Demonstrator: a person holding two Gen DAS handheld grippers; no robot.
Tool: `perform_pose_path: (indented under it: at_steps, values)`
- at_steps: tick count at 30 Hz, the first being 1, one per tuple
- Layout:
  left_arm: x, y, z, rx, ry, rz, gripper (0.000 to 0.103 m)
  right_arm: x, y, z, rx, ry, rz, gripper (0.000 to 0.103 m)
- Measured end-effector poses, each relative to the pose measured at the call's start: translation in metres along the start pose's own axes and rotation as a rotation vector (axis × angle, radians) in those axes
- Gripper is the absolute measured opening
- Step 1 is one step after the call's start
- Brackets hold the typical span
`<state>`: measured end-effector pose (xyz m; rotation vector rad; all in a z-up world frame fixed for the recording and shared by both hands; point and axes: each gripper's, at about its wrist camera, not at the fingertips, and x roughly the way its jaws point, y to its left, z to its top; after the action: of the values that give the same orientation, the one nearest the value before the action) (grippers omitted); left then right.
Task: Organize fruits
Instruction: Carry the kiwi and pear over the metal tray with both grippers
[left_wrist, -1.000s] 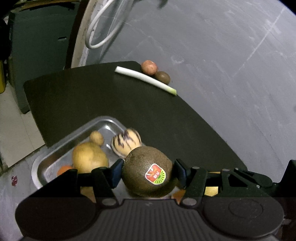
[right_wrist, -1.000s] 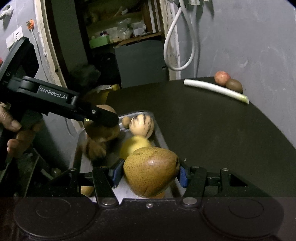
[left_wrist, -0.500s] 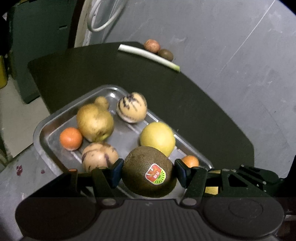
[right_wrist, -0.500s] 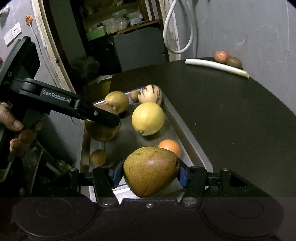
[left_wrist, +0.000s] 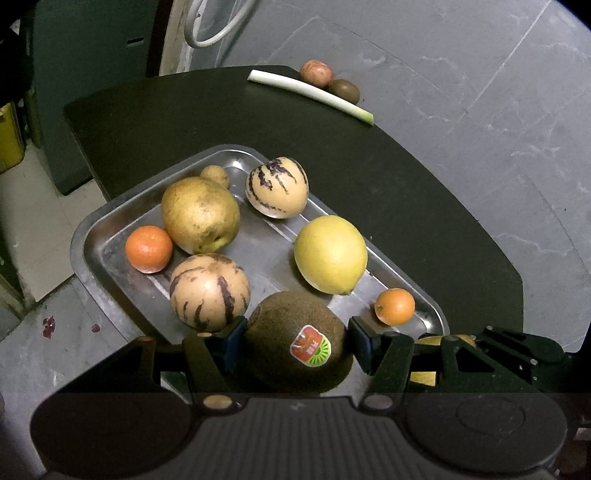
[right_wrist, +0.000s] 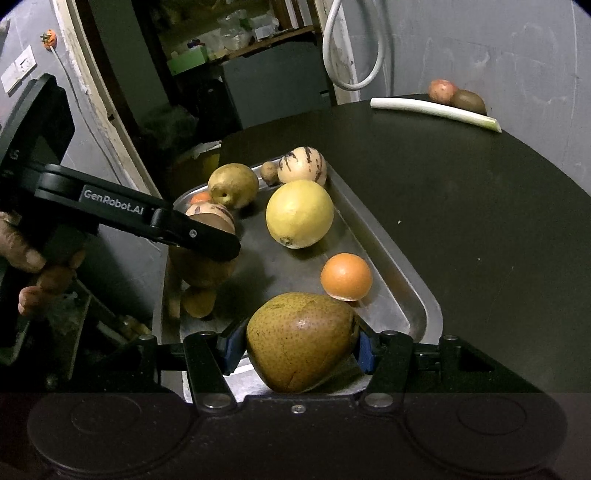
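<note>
My left gripper (left_wrist: 295, 341) is shut on a brown kiwi (left_wrist: 297, 341) with a red and green sticker, held above the near end of the steel tray (left_wrist: 92, 225). My right gripper (right_wrist: 297, 343) is shut on a brown-green pear (right_wrist: 301, 339) over the tray's near end (right_wrist: 413, 295). The tray holds a yellow lemon (left_wrist: 330, 254), two striped pepino melons (left_wrist: 277, 186), a golden pear (left_wrist: 199, 214), two oranges (left_wrist: 149, 249) and a small brown fruit (left_wrist: 215, 175). The left gripper also shows in the right wrist view (right_wrist: 201, 258), at the tray's left side.
The tray sits on a dark round table (left_wrist: 406, 192). At its far edge lie a leek stalk (left_wrist: 310, 96), a red apple (left_wrist: 316, 73) and another kiwi (left_wrist: 344, 90). A grey wall (left_wrist: 480, 92) is close behind. A white hose (right_wrist: 351, 48) hangs beyond.
Both grippers have pulled back and upward from the tray with their fruit still held. More of the tray and its fruit shows now.
</note>
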<state>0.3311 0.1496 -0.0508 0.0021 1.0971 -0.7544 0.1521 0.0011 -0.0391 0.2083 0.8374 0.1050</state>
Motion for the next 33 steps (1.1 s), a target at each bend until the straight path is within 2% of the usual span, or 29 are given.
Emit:
perform_pose_path:
  at_steps: [11, 33]
  values:
    - [0.0084, 0.0053, -0.0064, -0.028, 0.022, 0.032, 0.063, 0.0034, -0.0015, 0.0004, -0.018, 0.008, -0.006, 0.06]
    - [0.0085, 0.0089, -0.006, -0.063, 0.022, 0.026, 0.064, 0.0037, -0.0031, 0.0031, -0.002, -0.005, -0.023, 0.062]
